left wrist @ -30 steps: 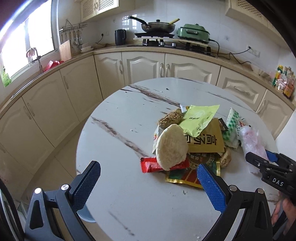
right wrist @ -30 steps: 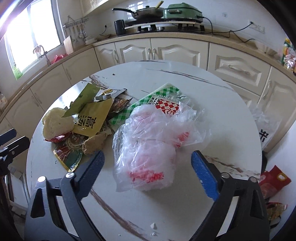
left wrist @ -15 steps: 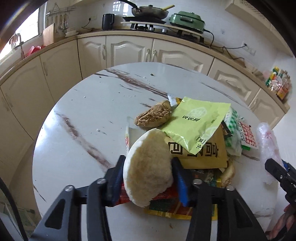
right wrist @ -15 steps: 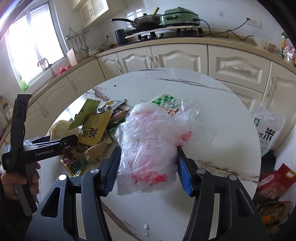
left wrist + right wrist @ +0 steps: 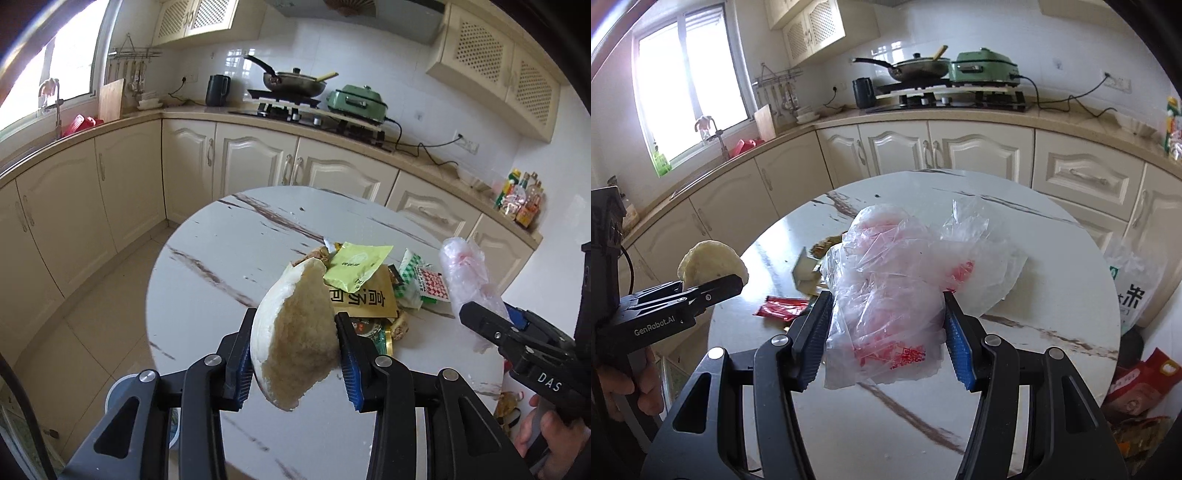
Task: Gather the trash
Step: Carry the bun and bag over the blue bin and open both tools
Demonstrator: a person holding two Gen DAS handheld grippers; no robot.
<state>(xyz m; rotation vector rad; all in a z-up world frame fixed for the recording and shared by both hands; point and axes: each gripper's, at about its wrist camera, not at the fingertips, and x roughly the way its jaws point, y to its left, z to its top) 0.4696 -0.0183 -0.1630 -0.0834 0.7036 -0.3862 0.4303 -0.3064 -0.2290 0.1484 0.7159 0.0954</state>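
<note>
Left gripper (image 5: 295,350) clamped on a half bun (image 5: 295,332), pads pressing both sides; bun pale, smooth white crust, rough torn crumb face toward camera, held above the table (image 5: 207,295), clear of it. Right gripper (image 5: 886,328) clenched on a crumpled plastic bag (image 5: 894,280), clear film with red print, also held up over the table. On the table beyond the bun: wrapper pile, with a light green packet (image 5: 354,266) on a mustard packet (image 5: 365,301) and a green checked wrapper (image 5: 413,273) beside it. Red wrapper (image 5: 781,308) lies flat on the table, left of the bag.
</note>
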